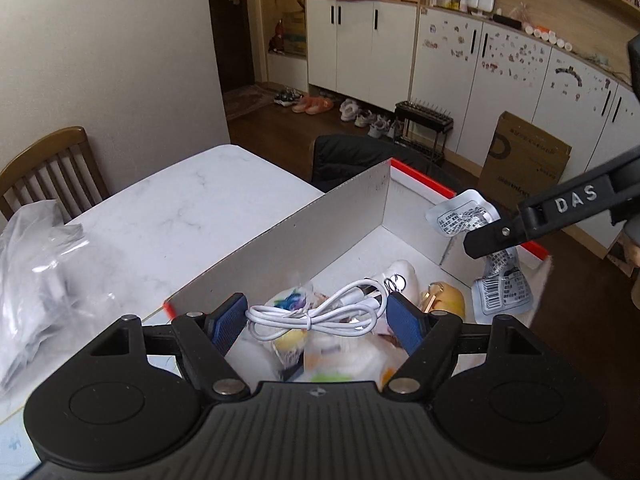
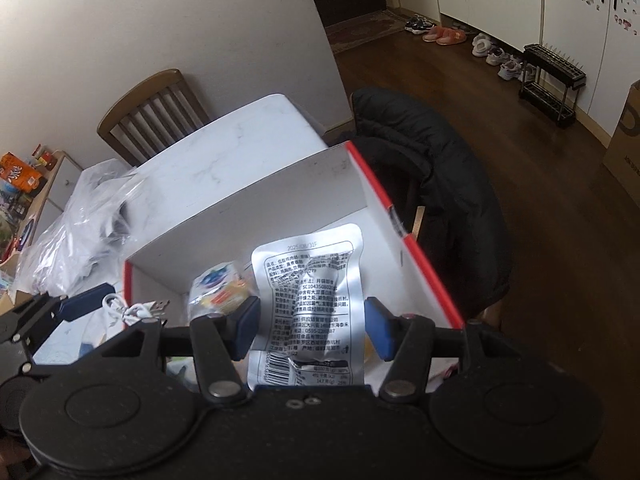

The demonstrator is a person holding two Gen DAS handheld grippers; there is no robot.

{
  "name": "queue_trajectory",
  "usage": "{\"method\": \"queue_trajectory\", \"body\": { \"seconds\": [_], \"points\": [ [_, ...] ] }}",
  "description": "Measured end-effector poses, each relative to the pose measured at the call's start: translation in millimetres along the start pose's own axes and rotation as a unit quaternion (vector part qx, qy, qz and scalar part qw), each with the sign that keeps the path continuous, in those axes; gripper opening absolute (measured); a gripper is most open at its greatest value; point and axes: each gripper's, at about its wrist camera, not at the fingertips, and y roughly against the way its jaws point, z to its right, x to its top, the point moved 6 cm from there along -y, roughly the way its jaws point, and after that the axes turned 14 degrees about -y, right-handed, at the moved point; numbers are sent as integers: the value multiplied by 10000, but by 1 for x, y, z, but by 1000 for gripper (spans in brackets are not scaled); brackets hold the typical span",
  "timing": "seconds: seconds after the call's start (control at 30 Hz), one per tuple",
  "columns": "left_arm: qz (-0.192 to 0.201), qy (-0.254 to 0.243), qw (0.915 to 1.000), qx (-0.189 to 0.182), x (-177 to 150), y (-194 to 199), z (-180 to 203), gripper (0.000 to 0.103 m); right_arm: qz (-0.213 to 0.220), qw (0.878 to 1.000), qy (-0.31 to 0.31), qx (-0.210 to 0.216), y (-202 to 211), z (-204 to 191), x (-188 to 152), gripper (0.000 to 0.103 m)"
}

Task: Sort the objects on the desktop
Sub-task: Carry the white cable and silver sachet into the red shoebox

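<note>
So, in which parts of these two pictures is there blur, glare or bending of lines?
Left wrist view: the items low in the box and the plastic bag are smeared; the cabinets curve near the edge. Right wrist view: light glares on the silver packet, though its print is readable; the wall edge bends.

The table (image 1: 168, 204) is smooth white marble-look stone with a faint sheen. On it, the box (image 1: 320, 224) is matt grey-white cardboard with a glossy red rim. The pouch (image 2: 310, 300) is shiny silver foil, crinkled. The cable (image 1: 320, 312) is smooth white plastic. By the table's left edge lies a clear glossy plastic bag (image 1: 36, 272). The chair (image 2: 154, 114) is varnished wood.
</note>
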Motion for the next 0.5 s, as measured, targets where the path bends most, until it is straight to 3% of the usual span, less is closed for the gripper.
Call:
{"method": "queue_trajectory", "body": {
  "seconds": [0.5],
  "points": [
    [-483,-465,9977,-134,12,-66,10,76,-365,9988,333,-18,-40,12,4,55]
  ]
}}
